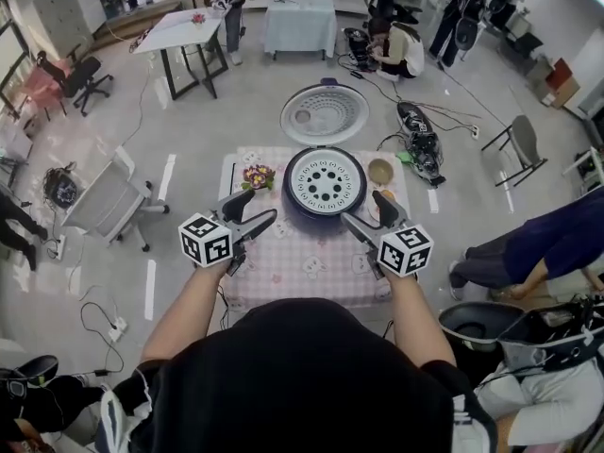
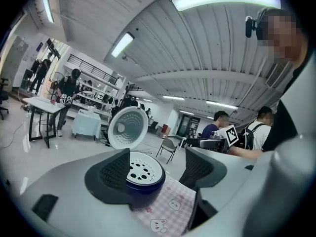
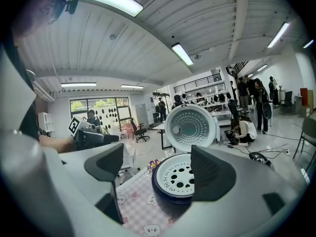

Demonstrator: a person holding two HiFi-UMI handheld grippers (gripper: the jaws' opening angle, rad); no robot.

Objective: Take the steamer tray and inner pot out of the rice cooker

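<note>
1. Both forearms reach forward over the counter (image 1: 293, 270), each hand holding its tongs level and aimed at the rice cooker (image 1: 326, 217).
2. Left tongs (image 1: 260, 206) are released, jaws spread and empty, just left of the cooker without touching it.
3. Right tongs (image 1: 365, 207) are likewise spread and empty, just right of the cooker.
4. On the pink checked counter the cooker stands at the far middle, its lid (image 1: 324, 114) swung open behind.
5. Sitting in the cooker's mouth, the white perforated steamer tray (image 1: 326, 179) hides what lies beneath.
6. Right of the cooker stands a small bowl (image 1: 381, 171).

Left gripper (image 1: 262, 209) raised, jaws apart, empty, right gripper (image 1: 363, 212) alongside, jaws apart, empty
</note>
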